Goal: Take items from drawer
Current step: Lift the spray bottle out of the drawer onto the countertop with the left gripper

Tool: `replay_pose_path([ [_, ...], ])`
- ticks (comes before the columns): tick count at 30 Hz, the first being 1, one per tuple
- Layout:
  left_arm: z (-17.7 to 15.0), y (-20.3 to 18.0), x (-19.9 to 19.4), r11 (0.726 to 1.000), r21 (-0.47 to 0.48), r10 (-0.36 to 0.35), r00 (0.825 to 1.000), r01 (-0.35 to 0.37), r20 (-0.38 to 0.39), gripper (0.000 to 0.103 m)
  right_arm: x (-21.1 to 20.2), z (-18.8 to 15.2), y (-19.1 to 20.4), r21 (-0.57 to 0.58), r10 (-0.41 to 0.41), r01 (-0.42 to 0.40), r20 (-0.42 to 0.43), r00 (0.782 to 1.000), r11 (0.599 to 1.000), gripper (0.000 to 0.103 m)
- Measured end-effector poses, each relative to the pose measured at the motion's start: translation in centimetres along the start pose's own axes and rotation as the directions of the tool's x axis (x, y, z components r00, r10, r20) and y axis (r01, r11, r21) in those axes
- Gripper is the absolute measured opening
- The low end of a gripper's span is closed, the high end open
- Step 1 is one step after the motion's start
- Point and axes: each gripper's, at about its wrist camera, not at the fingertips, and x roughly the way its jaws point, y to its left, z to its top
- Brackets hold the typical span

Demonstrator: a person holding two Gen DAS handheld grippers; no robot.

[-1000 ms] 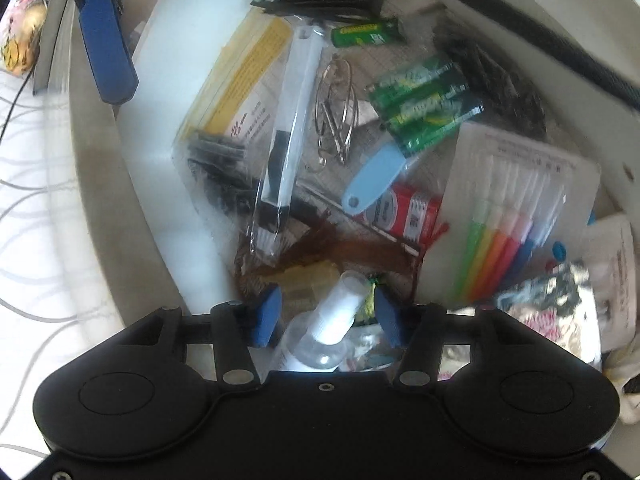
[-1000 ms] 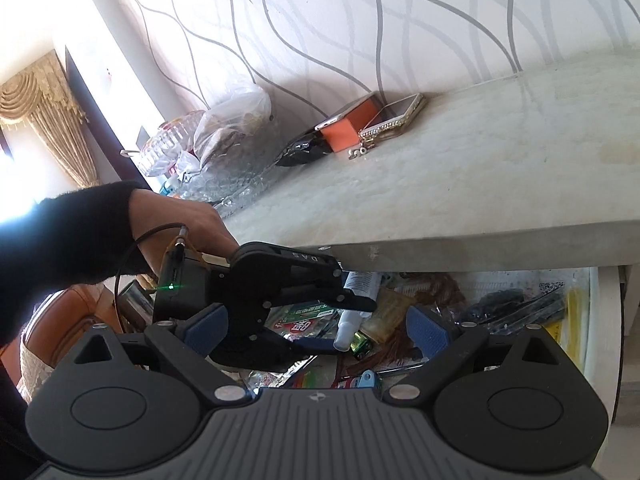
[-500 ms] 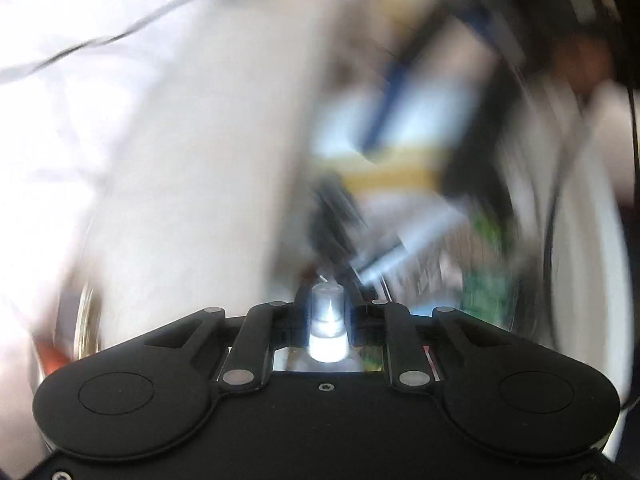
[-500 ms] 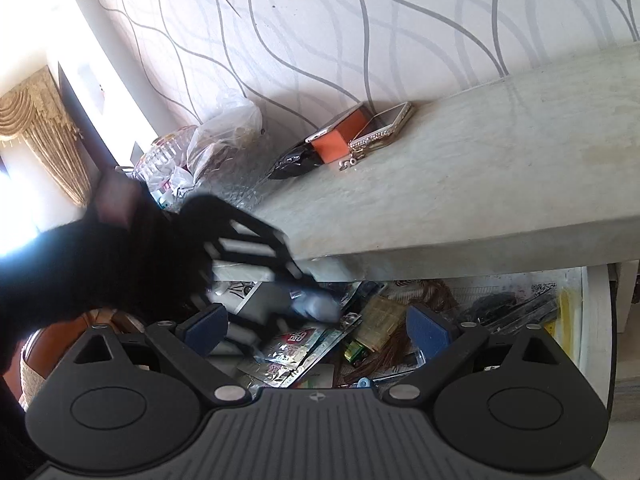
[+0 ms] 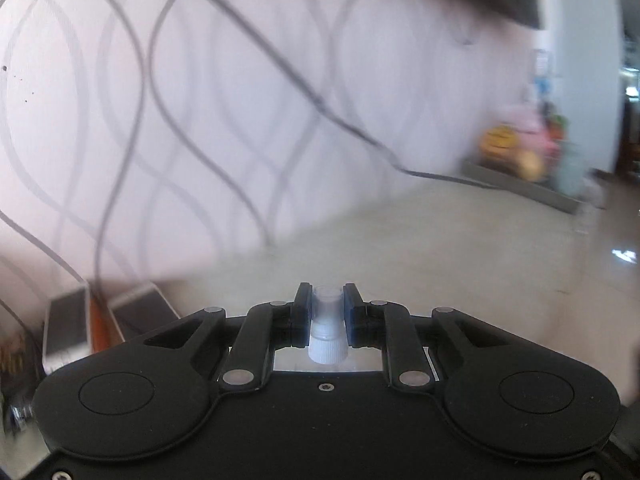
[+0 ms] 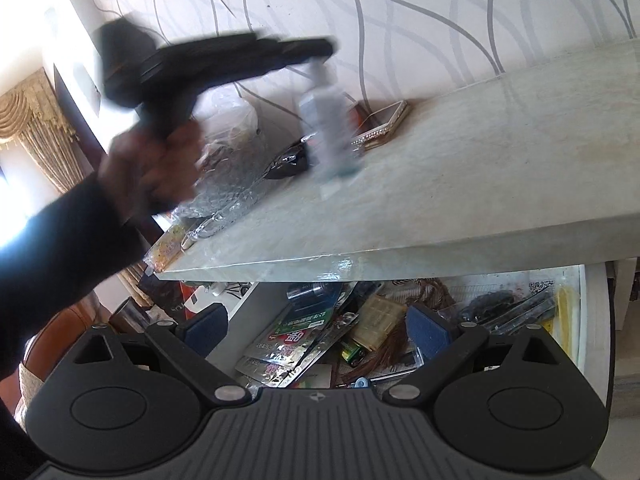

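My left gripper (image 5: 327, 312) is shut on the clear cap of a small spray bottle (image 5: 327, 328), held above the marble countertop (image 5: 400, 240). From the right wrist view the same bottle (image 6: 326, 128) hangs upright under the left gripper (image 6: 316, 50), blurred, above the countertop (image 6: 480, 168). My right gripper (image 6: 316, 326) stands open over the open drawer (image 6: 596, 320). Nothing lies between its blue pads (image 6: 426, 326). The drawer holds foil sachets (image 6: 296, 336), a battery (image 6: 354, 352), brown cord and plastic bags.
Two phones (image 6: 380, 128) and an orange case lie on the countertop by the wallpapered wall. A crinkled plastic bag (image 6: 224, 184) and a glass dish sit at its left end. A hand and dark sleeve (image 6: 60, 248) hold the left gripper. Stuffed toys (image 5: 520, 148) stand far right.
The left gripper closed on the spray bottle in the drawer, then rose out with it and rolled, coming above the countertop. The right gripper has stayed put.
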Motion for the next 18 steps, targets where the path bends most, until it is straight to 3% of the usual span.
replay_pose_path([
  [4,2.4,2.2,6.2,0.983,-0.073,0.170,0.985,-0.168,0.026,0.016,-0.1,-0.1,0.0,0.000,-0.006,0.006,0.009,1.000,1.000,0.099],
  [9,3.4,5.2,11.5,0.921,-0.110,0.380,0.924,-0.373,0.040,0.016,-0.3,-0.1,-0.2,0.012,0.008,-0.008,0.016,1.000,1.000,0.099],
  [13,3.2,6.7,13.4,0.893,-0.174,0.429,0.902,-0.416,0.044,0.016,-0.4,0.0,-0.4,0.023,0.013,-0.014,0.015,1.000,1.000,0.099],
  [18,3.3,7.1,14.5,0.881,-0.199,0.444,0.895,-0.429,0.038,0.016,-0.3,0.0,-0.3,0.020,0.012,-0.012,0.007,1.000,1.000,0.099],
])
